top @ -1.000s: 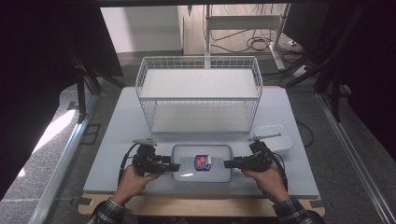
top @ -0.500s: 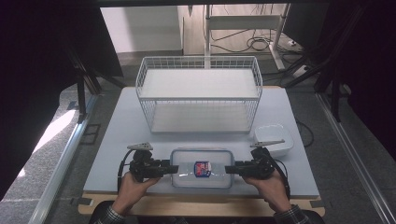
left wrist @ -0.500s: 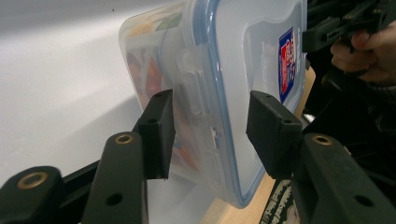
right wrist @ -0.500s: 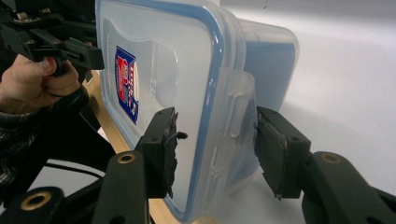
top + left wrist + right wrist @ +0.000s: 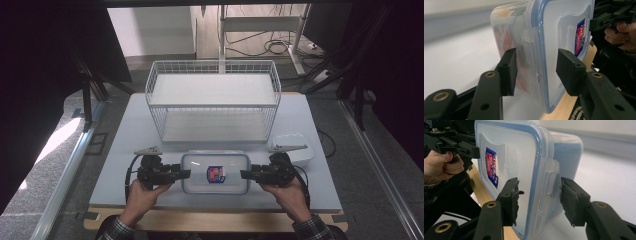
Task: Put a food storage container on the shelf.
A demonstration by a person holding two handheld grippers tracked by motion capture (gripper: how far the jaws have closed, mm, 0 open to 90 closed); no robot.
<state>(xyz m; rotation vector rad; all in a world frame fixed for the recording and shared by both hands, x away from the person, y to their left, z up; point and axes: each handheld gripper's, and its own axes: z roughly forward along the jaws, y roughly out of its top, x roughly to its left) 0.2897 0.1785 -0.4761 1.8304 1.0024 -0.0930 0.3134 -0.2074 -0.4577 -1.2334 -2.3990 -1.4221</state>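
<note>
Change: over the last second the food box (image 5: 215,173) and both hand-held grippers have come closer to the person's edge of the tabletop (image 5: 125,130).
Food box: clear plastic with a blue-rimmed lid and a red and blue sticker (image 5: 216,173); it sits flat near the front edge, in front of the wire basket (image 5: 212,100).
Left hand-held gripper (image 5: 535,71): at the box's left end, jaws apart, one on each side of the lid's side latch (image 5: 527,37); whether the pads (image 5: 509,70) touch the box I cannot tell.
Right hand-held gripper (image 5: 539,200): at the box's right end, jaws spread around the latch there; contact unclear.
Hands: the left hand (image 5: 142,192) and right hand (image 5: 287,192) each hold a gripper.
Small white tub (image 5: 295,145): behind the right gripper, near the basket's right corner.
</note>
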